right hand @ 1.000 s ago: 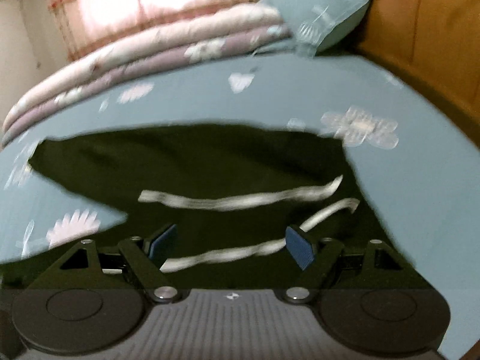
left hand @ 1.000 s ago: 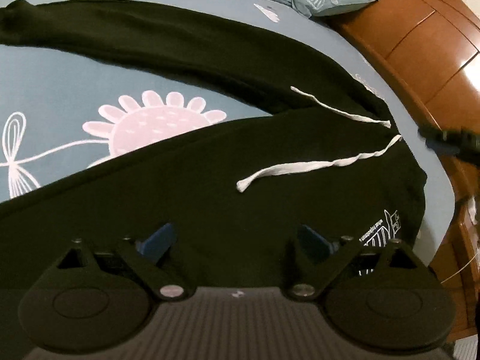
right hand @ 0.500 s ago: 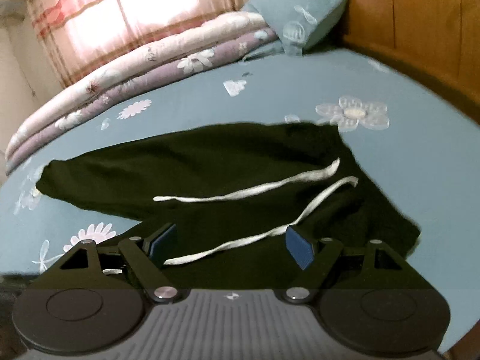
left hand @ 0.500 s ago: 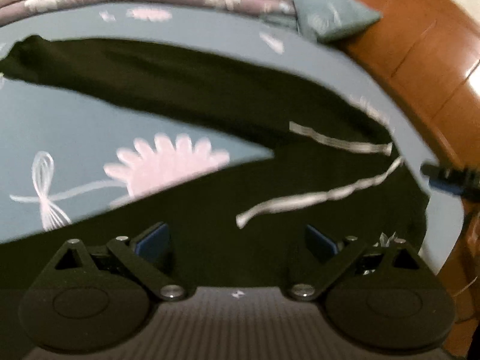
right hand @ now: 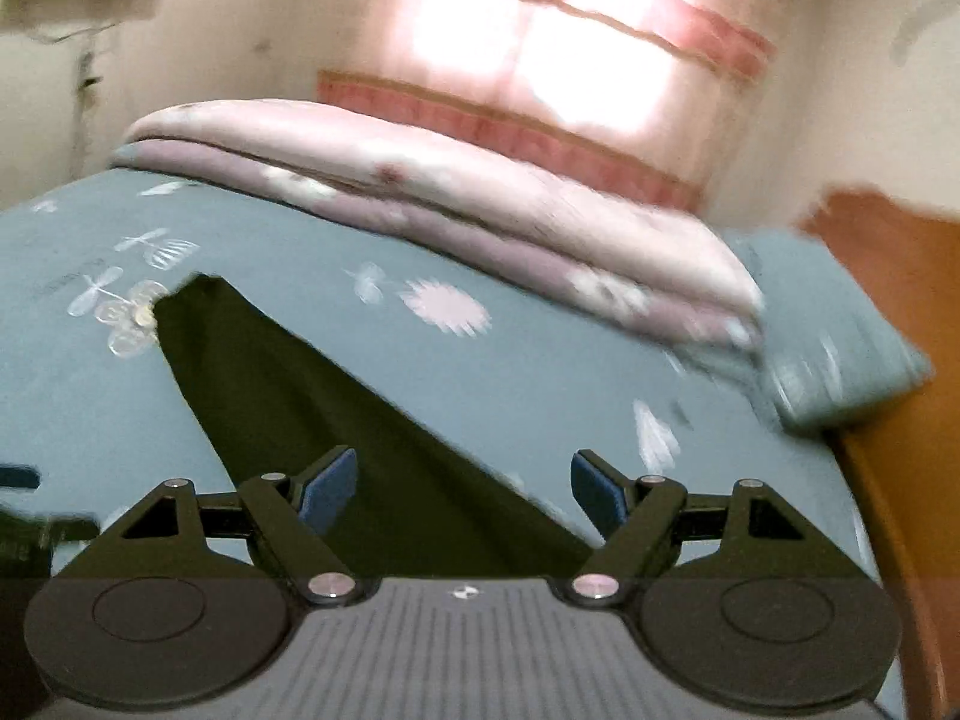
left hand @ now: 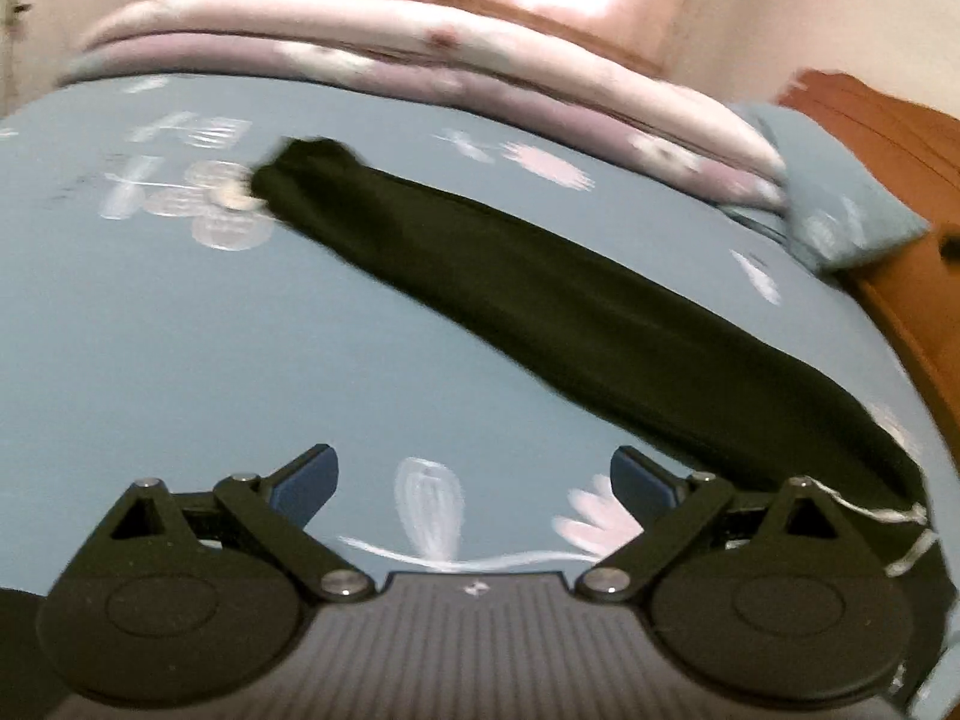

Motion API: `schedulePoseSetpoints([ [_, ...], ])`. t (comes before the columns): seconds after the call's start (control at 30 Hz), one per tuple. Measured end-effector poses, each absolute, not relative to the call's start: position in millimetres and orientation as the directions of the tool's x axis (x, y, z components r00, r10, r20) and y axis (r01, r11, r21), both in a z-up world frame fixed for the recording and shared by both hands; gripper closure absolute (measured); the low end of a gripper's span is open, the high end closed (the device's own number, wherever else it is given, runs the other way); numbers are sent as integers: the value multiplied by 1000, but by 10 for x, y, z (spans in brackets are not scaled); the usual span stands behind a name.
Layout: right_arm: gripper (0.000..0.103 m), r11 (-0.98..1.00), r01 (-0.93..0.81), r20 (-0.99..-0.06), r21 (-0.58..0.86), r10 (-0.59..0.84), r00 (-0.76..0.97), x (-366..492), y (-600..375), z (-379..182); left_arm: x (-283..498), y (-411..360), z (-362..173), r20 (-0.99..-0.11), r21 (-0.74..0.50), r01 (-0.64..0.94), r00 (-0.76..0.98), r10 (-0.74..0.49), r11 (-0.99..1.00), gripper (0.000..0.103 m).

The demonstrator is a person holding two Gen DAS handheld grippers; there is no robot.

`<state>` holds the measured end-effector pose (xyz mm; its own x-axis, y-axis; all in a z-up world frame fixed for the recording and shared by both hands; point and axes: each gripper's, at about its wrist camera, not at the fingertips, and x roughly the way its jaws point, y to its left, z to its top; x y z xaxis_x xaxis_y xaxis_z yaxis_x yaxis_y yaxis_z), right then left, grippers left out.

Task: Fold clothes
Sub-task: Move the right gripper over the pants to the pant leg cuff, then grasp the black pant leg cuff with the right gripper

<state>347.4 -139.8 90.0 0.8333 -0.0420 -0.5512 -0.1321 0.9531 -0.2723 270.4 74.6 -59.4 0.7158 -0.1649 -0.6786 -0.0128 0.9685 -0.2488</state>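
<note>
Both claws spread and empty above black trousers lying on a flowered bed.

In the left wrist view the left gripper point(left hand: 471, 483) has its blue pads wide apart over the bare teal flower-print bedsheet point(left hand: 180, 360); the black cloth trousers point(left hand: 540, 312) stretch one leg diagonally across the sheet beyond it, a white drawstring point(left hand: 882, 513) at the lower right. In the right wrist view the right gripper point(right hand: 462, 489) is likewise spread with nothing pinched, a trouser leg just ahead of it. A folded pink-and-mauve quilt point(right hand: 420, 180) and a teal pillow point(right hand: 840, 348) lie at the far edge.
</note>
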Motion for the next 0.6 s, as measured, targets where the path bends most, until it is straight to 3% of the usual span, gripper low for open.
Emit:
schedulePoseSetpoints([
  [0.1,33,928,-244,-579,-282,38,815,4066,-832,870,2702,1016,-617,-690,-228,-74,716,-107,971,6],
  [0.2,55,889,-362,-615,-282,122,779,4578,-199,750,2739,1235,-546,-682,-230,-86,725,-97,969,6],
  [0.3,63,851,-459,-644,-255,205,737,5073,437,595,2722,1418,-582,-660,-255,-110,746,-90,961,6],
  [0.5,63,811,-547,-700,-210,265,663,5757,1372,82,2755,1841,-805,-691,-254,-270,723,21,929,6],
  [0.6,63,804,-559,-738,-202,250,626,5960,1648,-268,2739,2067,-869,-688,-303,-311,725,19,901,6],
])
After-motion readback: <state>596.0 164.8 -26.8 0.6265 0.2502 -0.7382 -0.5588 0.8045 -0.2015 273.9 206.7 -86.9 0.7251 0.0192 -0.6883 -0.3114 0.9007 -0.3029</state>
